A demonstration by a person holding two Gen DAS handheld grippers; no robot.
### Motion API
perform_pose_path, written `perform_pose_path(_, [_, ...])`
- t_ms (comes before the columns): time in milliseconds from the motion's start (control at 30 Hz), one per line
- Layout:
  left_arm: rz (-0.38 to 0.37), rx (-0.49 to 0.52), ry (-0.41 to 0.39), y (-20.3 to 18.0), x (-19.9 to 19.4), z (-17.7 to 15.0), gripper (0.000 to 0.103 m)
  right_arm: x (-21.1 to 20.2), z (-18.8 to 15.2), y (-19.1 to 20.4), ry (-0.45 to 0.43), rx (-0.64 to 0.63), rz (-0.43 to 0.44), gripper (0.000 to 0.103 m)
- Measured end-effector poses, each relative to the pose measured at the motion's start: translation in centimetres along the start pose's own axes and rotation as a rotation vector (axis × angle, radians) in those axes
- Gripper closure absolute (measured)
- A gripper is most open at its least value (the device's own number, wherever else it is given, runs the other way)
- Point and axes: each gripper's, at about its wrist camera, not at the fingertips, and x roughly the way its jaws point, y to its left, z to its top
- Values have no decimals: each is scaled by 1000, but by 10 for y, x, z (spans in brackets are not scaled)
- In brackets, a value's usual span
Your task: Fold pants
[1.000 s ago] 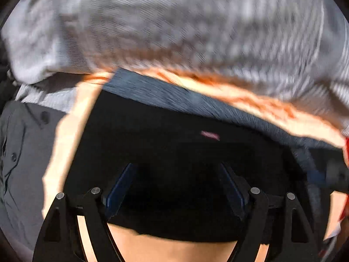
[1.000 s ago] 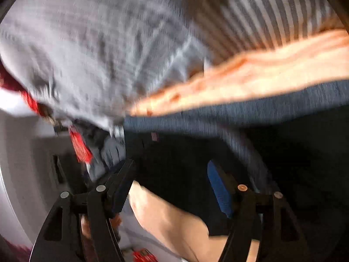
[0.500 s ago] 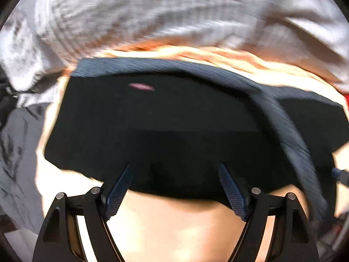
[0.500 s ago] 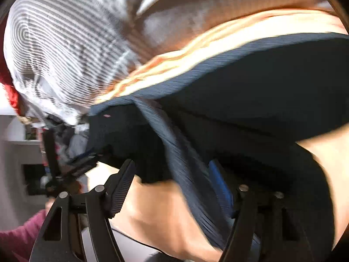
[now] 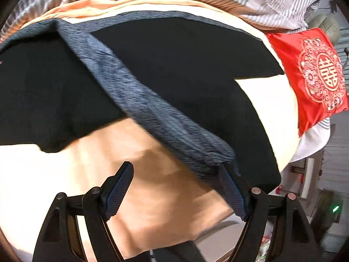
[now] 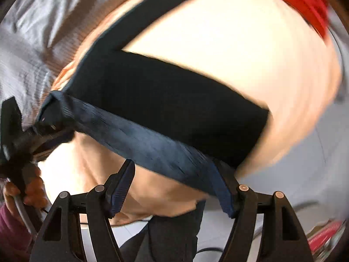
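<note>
Black pants (image 5: 174,61) lie spread on a peach sheet (image 5: 152,196), with both legs reaching to the right. A blue-grey ribbed strip (image 5: 135,93) of the pants runs slantwise across them. My left gripper (image 5: 176,168) is open above bare sheet, and the strip's near end lies at its right finger. In the right wrist view the pants (image 6: 163,100) are blurred. My right gripper (image 6: 173,166) is open too. The strip (image 6: 141,139) crosses in front of its right finger. Whether either finger touches the cloth I cannot tell.
A red embroidered cushion (image 5: 316,76) sits at the bed's right end. Striped grey bedding (image 5: 272,2) is bunched behind the pants. At the left, a hand (image 6: 30,192) in a maroon sleeve holds the other gripper's handle. The bed edge and floor clutter lie at lower right.
Both views have swept sideways along the pants. The blue-grey strip has come from mid-view to each gripper's right finger, and the red cushion has come into sight. Both sets of jaws stay wide.
</note>
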Motion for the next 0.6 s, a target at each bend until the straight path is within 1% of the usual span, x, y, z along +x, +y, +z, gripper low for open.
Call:
perform_pose_path(100, [13,32,4,-6,13,3,22,12,-18,-14,-5,44,9,29])
perform_pose_path(133, [16,32,5,-13,19,2,22,16,-22,-20,-6,60,13,29])
perform_pose_path(200, [7,20,6,-11,19,-1,22,23,-26,-30,-12,79,24,29])
perform_pose_path(233, [10,21,3,-11,18,-2,22,26,-27,-35,-21,92,44,29])
perform_pose_path(333, [26,13,10,-10,24,-4,22,39,-27,-47,-9,137,134,29])
perform_pose_path(367, [24,10,15,-3,21,-7,22,43,-27,-50,-7,137,163,29])
perform_pose_path(433, [32,8,20,-5,27,-8,22,53,-25,-49,8,123,198,30])
perform_pose_path(467, [34,5,21,-6,30,-10,22,55,-24,-50,17,119,216,35])
perform_pose_path(533, [31,-28,31,-5,39,-13,22,59,-21,-53,54,123,256,56])
perform_pose_path(567, [23,-53,34,-4,42,-14,22,61,-21,-52,68,133,286,76])
perform_pose_path(600, [9,-82,39,-1,43,-17,25,61,-17,-53,87,152,332,80])
